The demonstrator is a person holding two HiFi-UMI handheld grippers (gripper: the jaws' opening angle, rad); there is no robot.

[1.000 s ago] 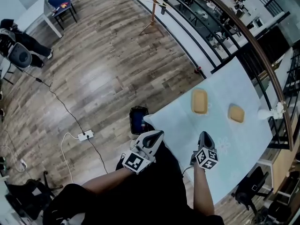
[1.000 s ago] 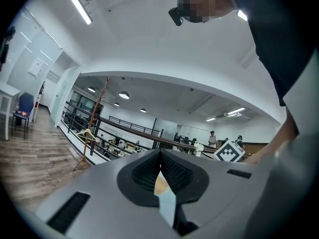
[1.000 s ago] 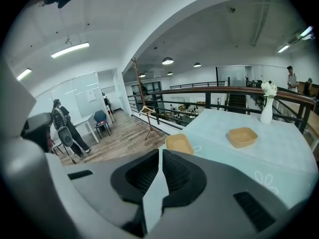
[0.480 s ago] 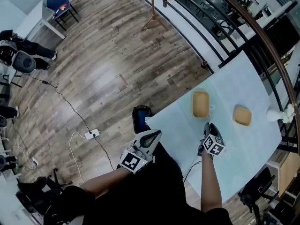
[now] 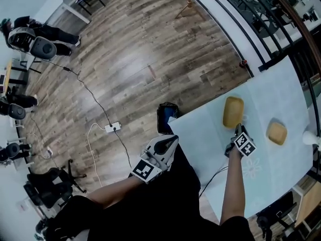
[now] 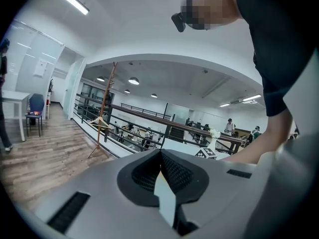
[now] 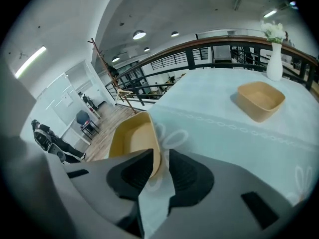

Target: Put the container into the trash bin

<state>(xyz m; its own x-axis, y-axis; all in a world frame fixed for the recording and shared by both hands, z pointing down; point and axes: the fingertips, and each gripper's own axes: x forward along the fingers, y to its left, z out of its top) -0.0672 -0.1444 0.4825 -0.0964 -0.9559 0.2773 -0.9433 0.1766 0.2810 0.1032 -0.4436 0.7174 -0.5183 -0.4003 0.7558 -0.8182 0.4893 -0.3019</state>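
The right gripper (image 5: 237, 129) has been moving forward over the bench (image 5: 210, 152) and is now reaching the long tan plastic container (image 5: 233, 112). Its jaws are sitting a little apart, with the container's near wall (image 7: 149, 148) between them, not squeezed. The left gripper (image 5: 171, 139) is staying by the person's body, clenched and holding nothing. A light blue cloth is covering the bench, and a second tan square container (image 5: 277, 133) is lying near. The dark trash bin (image 5: 165, 118) is standing on the brown wood floor (image 5: 125, 69), just beside the bench corner.
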